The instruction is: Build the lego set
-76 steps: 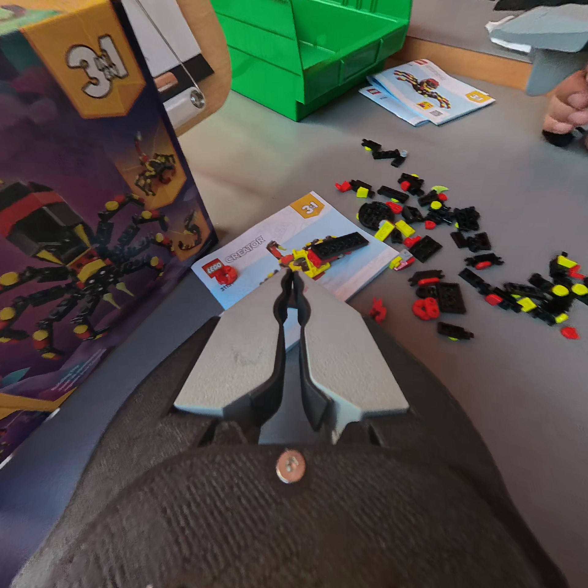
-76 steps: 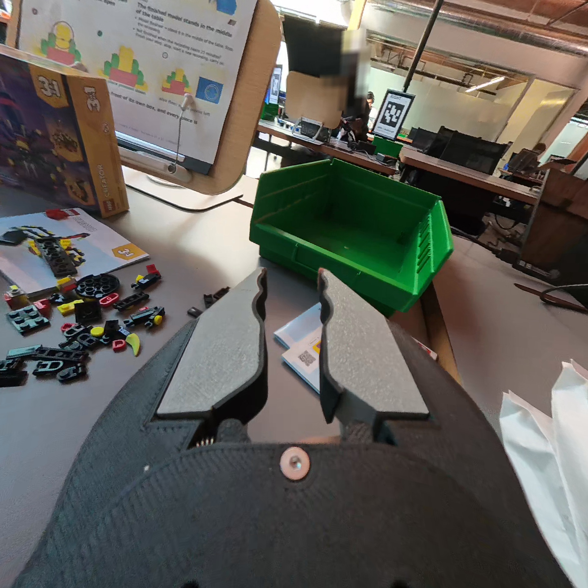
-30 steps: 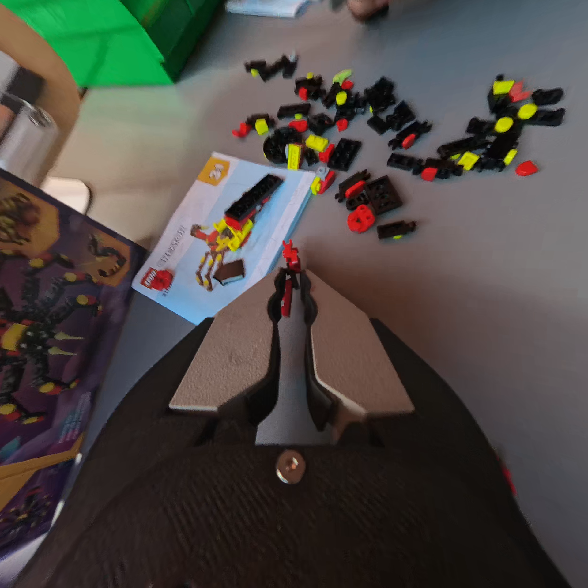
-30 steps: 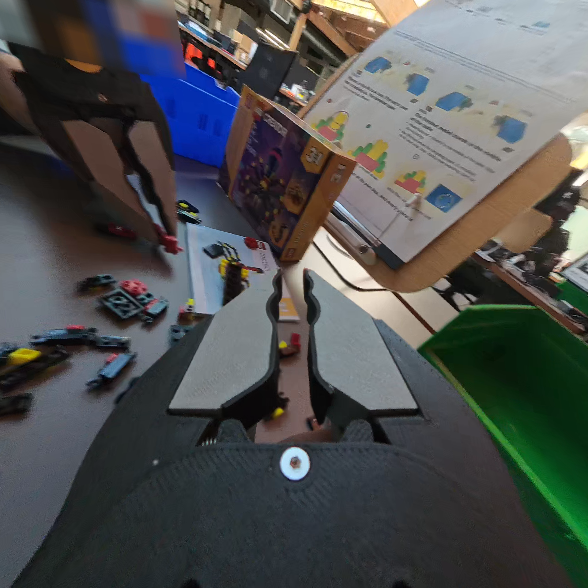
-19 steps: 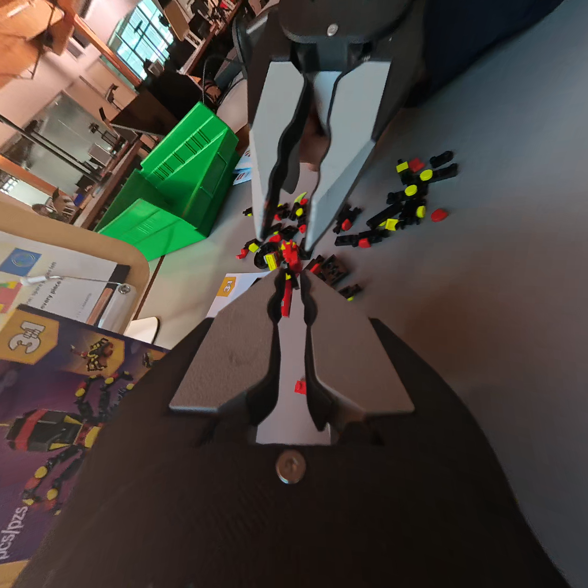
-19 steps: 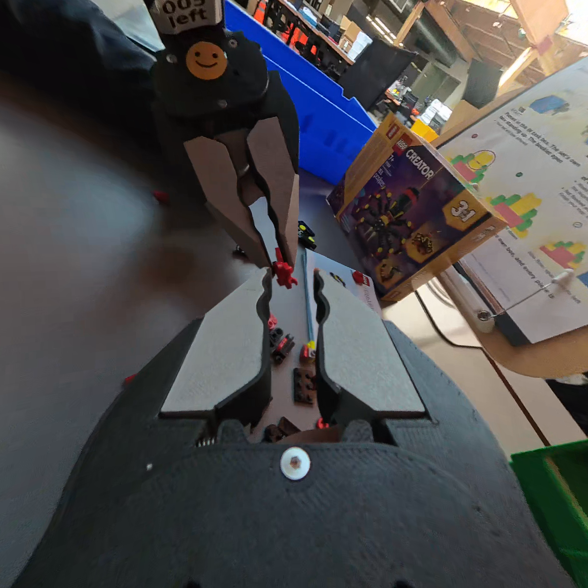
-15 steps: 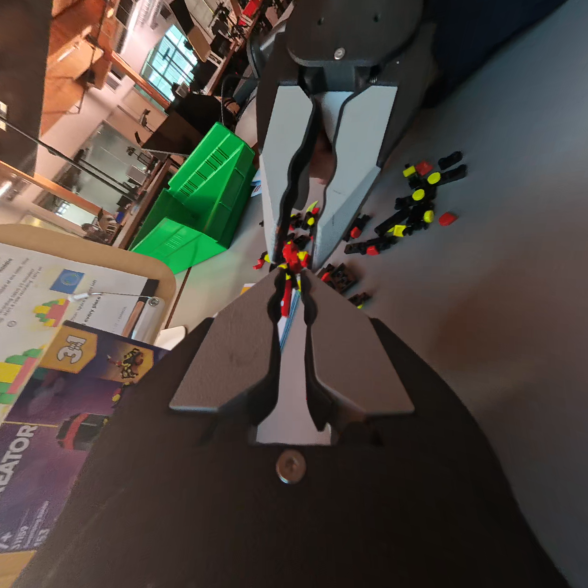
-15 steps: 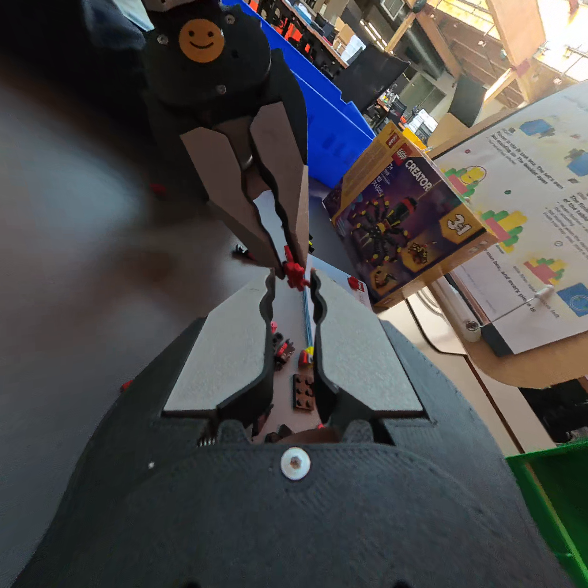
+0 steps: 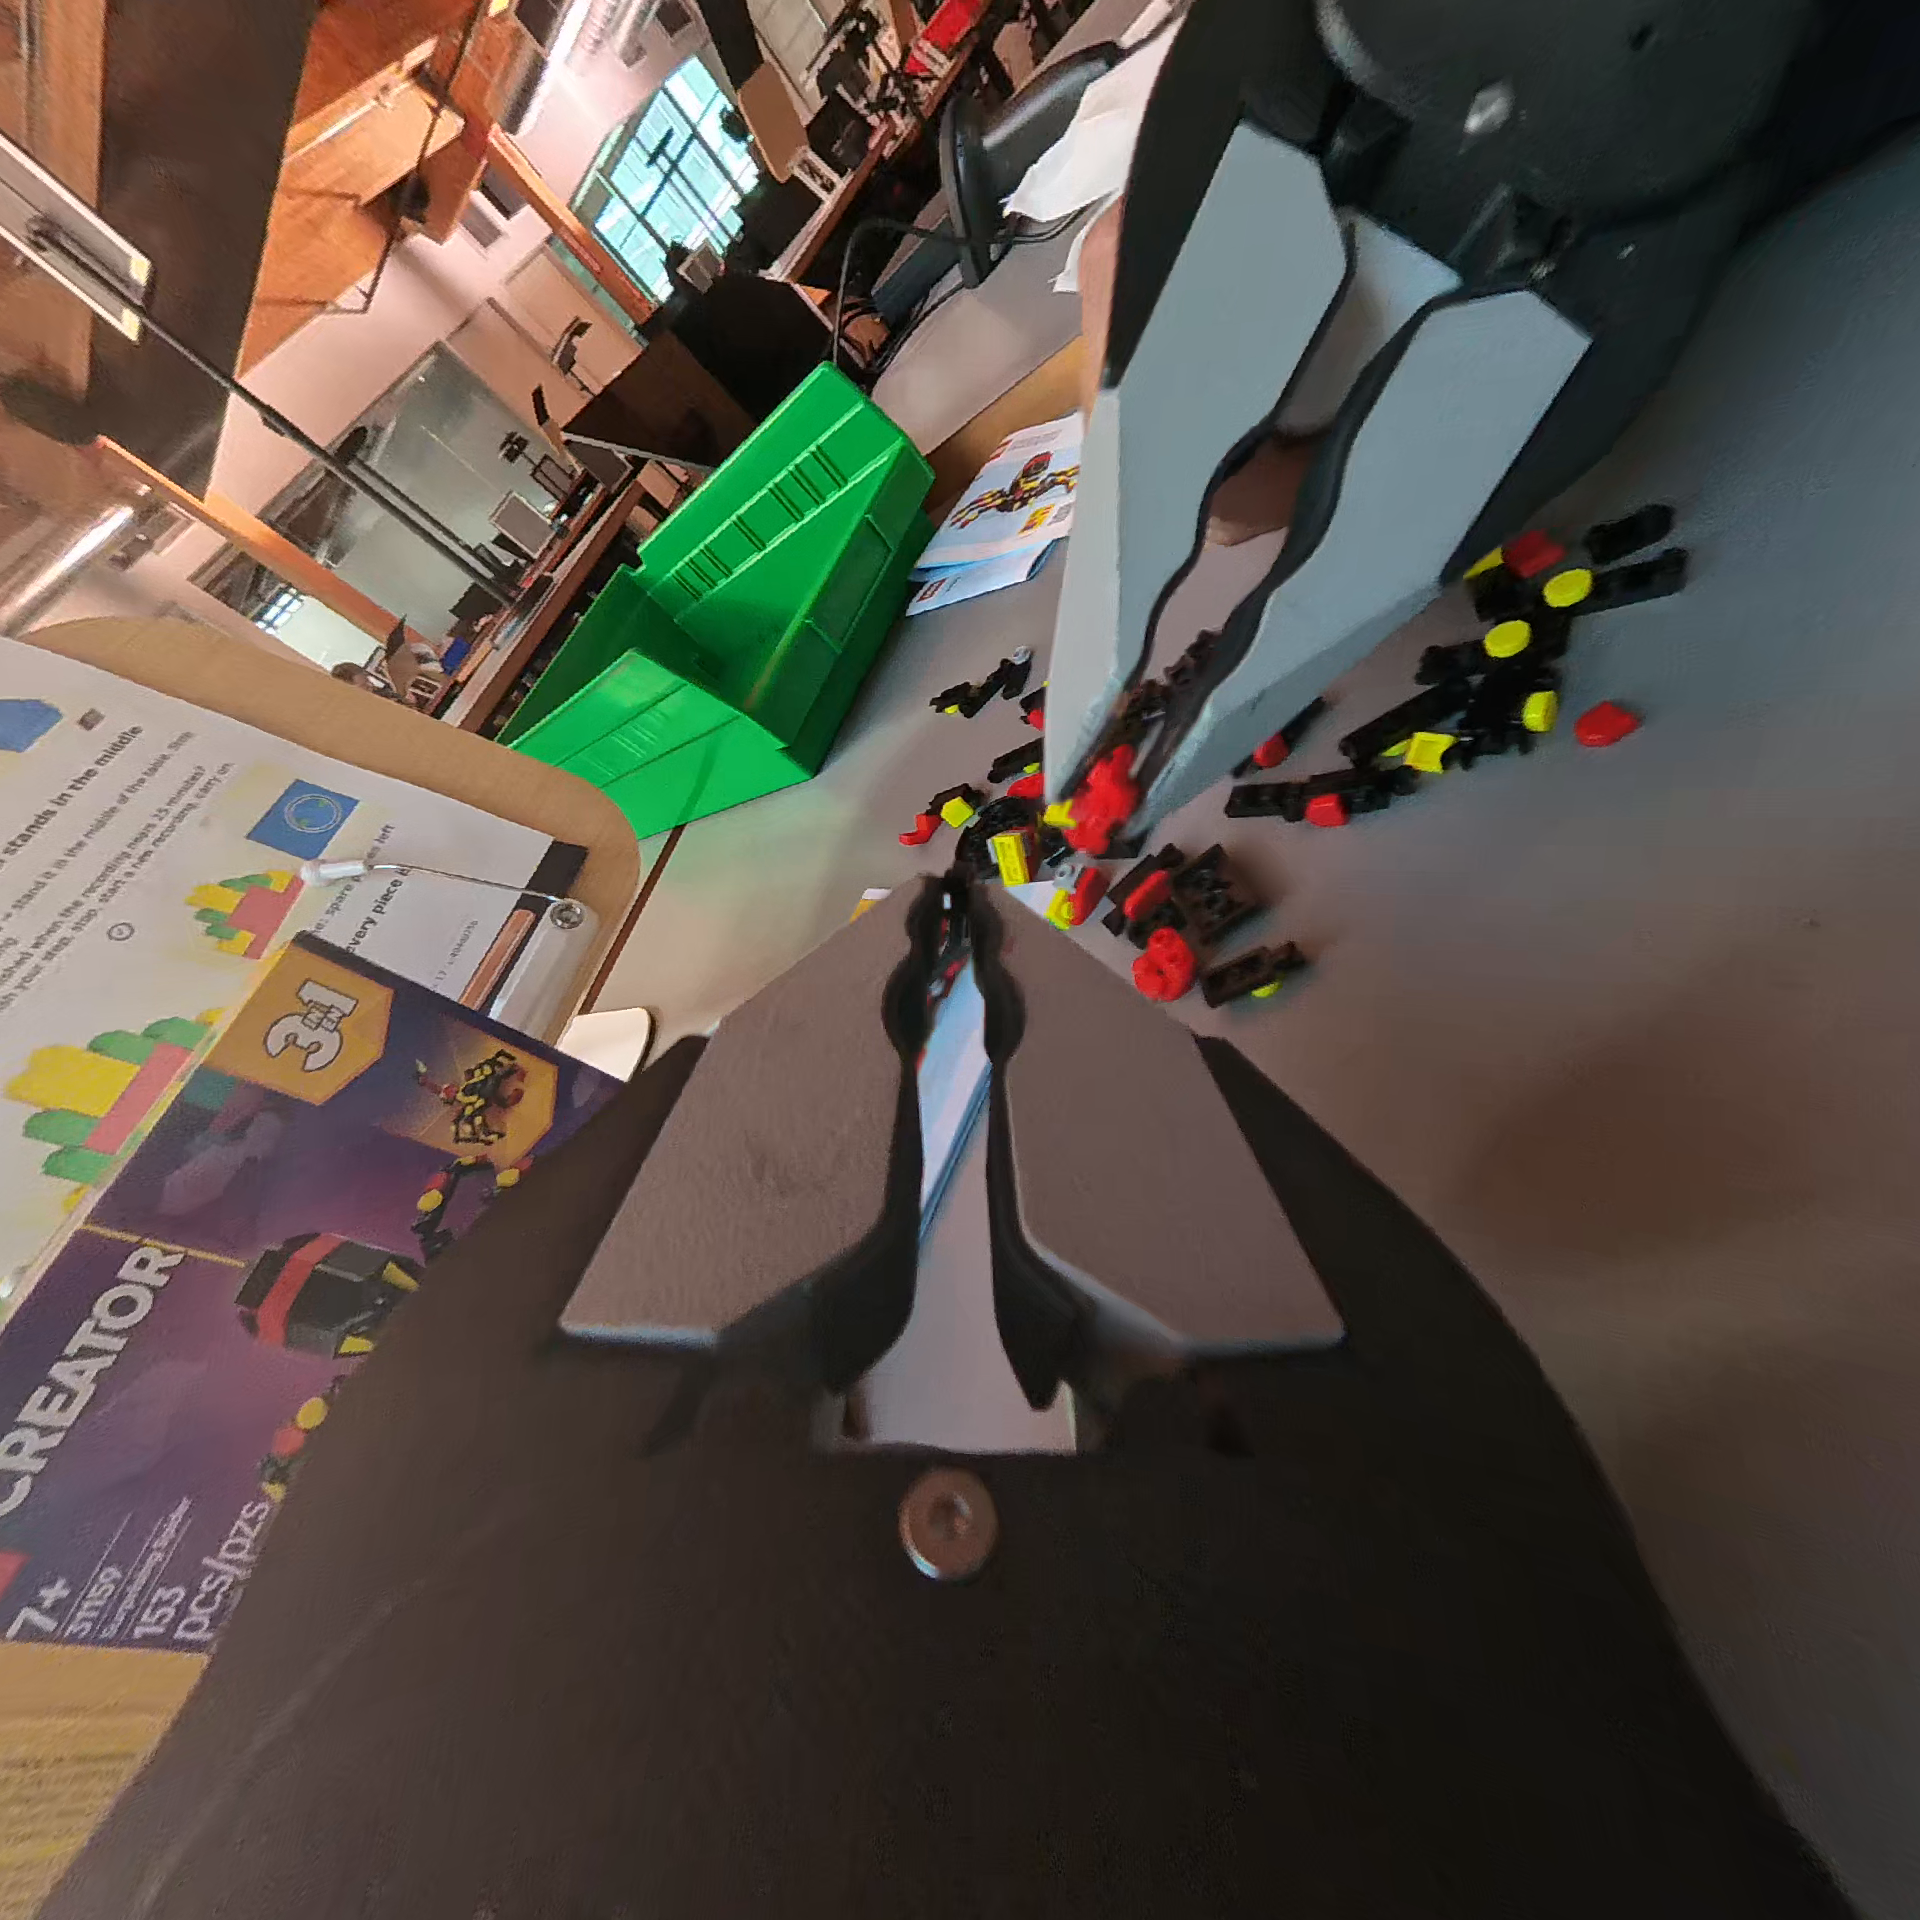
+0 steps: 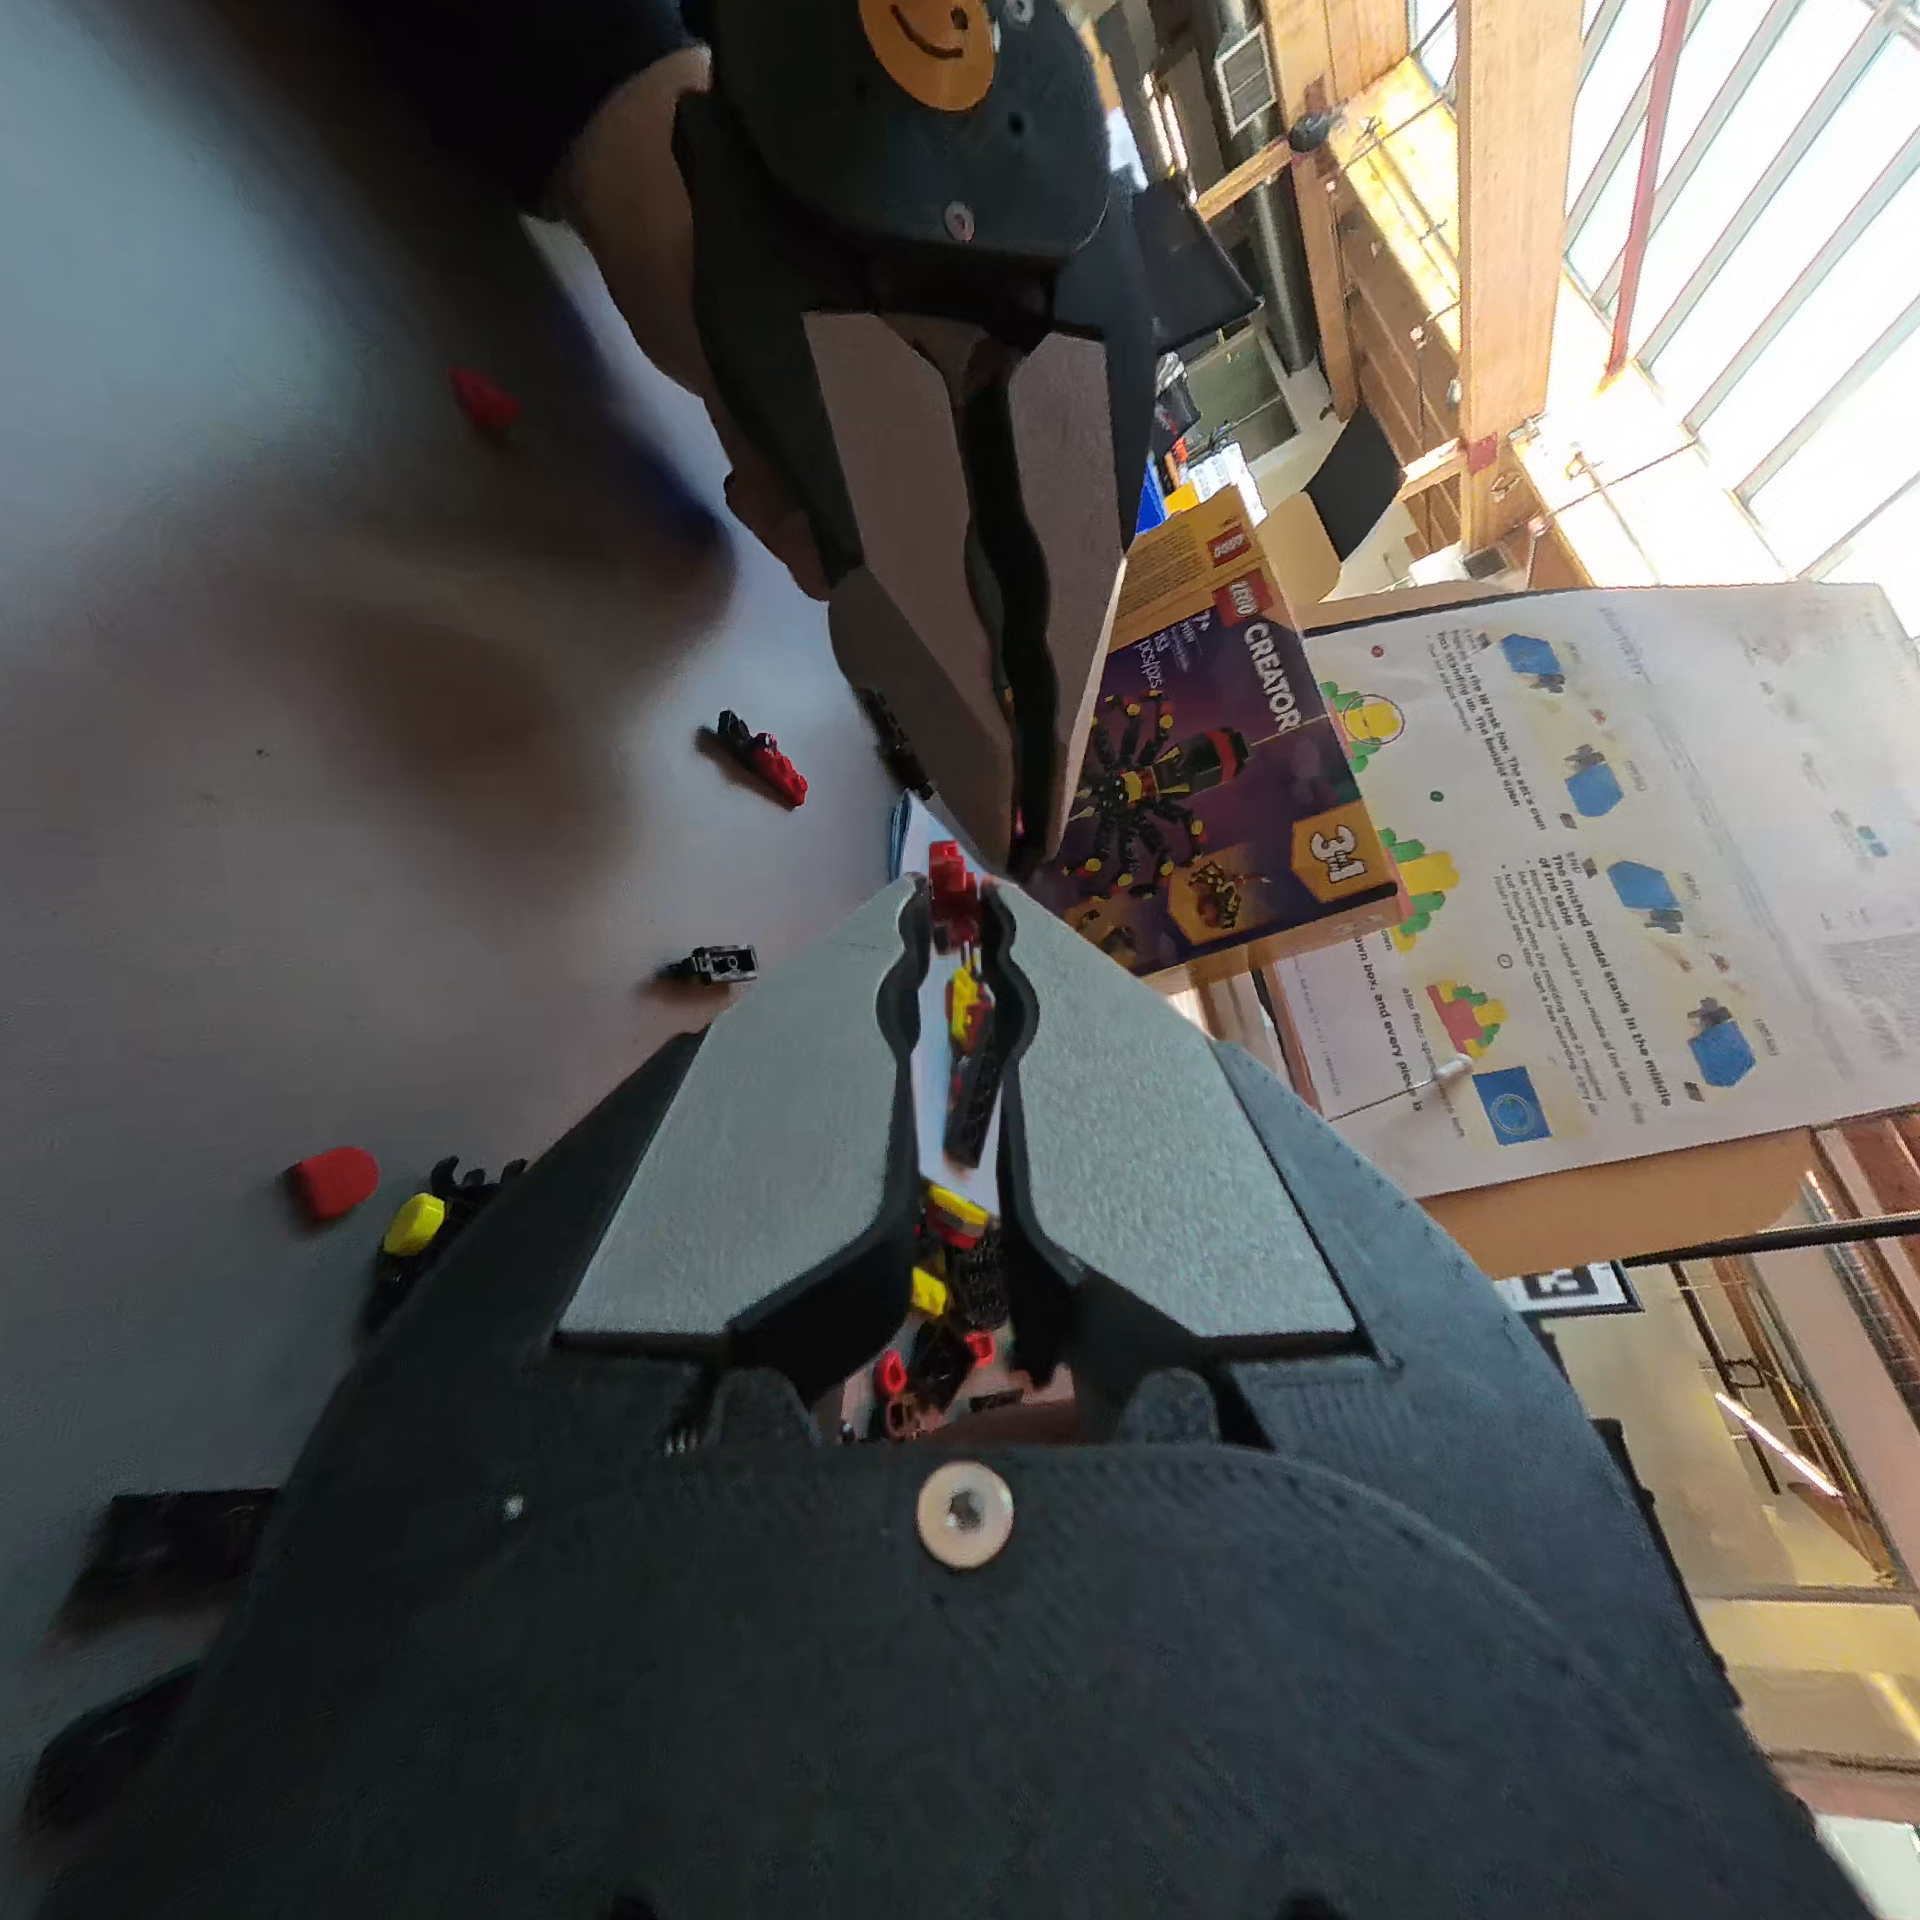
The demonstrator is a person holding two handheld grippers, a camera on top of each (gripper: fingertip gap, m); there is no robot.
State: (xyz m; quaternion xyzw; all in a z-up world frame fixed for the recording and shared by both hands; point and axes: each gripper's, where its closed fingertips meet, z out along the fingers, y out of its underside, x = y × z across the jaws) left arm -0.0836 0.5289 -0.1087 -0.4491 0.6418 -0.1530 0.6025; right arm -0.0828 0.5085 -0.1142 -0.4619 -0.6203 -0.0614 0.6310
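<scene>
- Red piece (image 10: 951,899) sits pinched at your right gripper (image 10: 954,906) tips, above the surface (image 10: 312,831).
- Left gripper (image 9: 951,914) looks nearly closed, possibly empty.
- Tiny, rigid, slippery: grip its flat sides.

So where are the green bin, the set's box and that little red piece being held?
green bin (image 9: 748,665), left wrist view, on its ribbed side wall.
box (image 10: 1205,769), right wrist view, on its purple front.
red piece (image 10: 951,883), right wrist view, on its top, at the gripper's tips.

Glossy plastic green bin (image 9: 748,634), matt grey table (image 9: 1558,1039)
</scene>
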